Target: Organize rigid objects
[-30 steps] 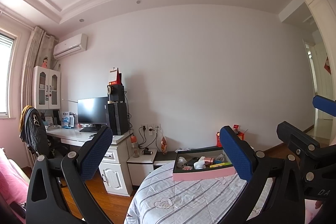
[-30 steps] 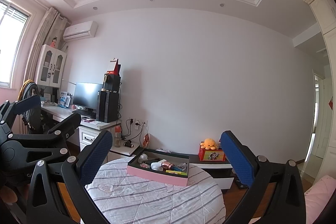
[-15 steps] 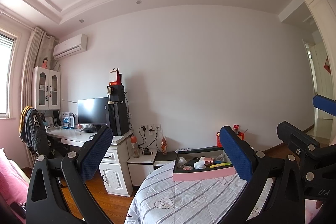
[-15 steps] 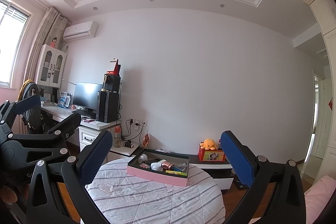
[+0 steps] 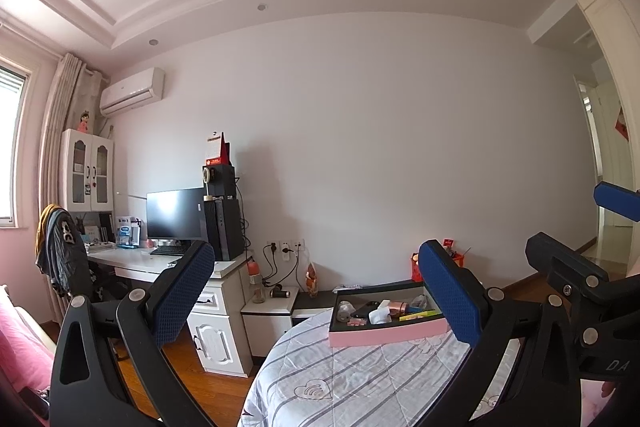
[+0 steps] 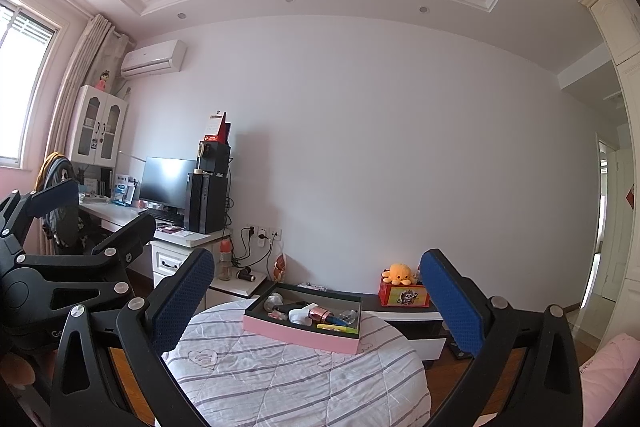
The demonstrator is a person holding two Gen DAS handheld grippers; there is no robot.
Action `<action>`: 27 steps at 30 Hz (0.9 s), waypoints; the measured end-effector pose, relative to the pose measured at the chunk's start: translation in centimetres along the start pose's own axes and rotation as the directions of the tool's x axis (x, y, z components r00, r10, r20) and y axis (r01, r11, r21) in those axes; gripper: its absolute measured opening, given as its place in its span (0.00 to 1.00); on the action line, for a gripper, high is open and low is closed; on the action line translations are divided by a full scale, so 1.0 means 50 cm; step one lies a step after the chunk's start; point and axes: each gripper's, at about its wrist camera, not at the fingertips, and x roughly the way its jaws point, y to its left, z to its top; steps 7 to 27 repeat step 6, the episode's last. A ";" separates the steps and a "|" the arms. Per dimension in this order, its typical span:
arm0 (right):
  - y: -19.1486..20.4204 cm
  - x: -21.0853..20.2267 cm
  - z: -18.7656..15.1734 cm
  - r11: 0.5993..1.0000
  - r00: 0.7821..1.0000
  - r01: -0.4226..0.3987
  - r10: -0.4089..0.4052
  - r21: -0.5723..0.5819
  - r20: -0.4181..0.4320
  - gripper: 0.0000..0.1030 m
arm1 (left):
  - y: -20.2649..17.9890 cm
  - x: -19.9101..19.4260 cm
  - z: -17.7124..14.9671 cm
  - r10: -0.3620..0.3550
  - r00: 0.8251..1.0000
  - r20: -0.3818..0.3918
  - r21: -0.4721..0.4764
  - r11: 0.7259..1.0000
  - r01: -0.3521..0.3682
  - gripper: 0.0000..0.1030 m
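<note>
In the left wrist view the left gripper (image 5: 316, 291) is spread wide and holds nothing; the pink tray (image 5: 386, 335) of small objects sits at the far edge of the round, striped-cloth table (image 5: 360, 379), well ahead of its fingers. In the right wrist view the right gripper (image 6: 316, 293) also gapes wide and empty, and the tray (image 6: 300, 337) lies by the table's (image 6: 280, 383) far edge, between the blue pads (image 6: 182, 301).

Both wrist views face the far wall, sharing the pink box (image 5: 384, 335) (image 6: 300, 335), seemingly distant.
</note>
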 end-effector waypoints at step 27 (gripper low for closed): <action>-0.001 0.001 -0.001 1.000 1.000 -0.002 0.002 0.001 0.002 1.00 | 0.004 -0.004 0.000 -0.003 1.000 -0.003 -0.003 1.000 0.003 1.00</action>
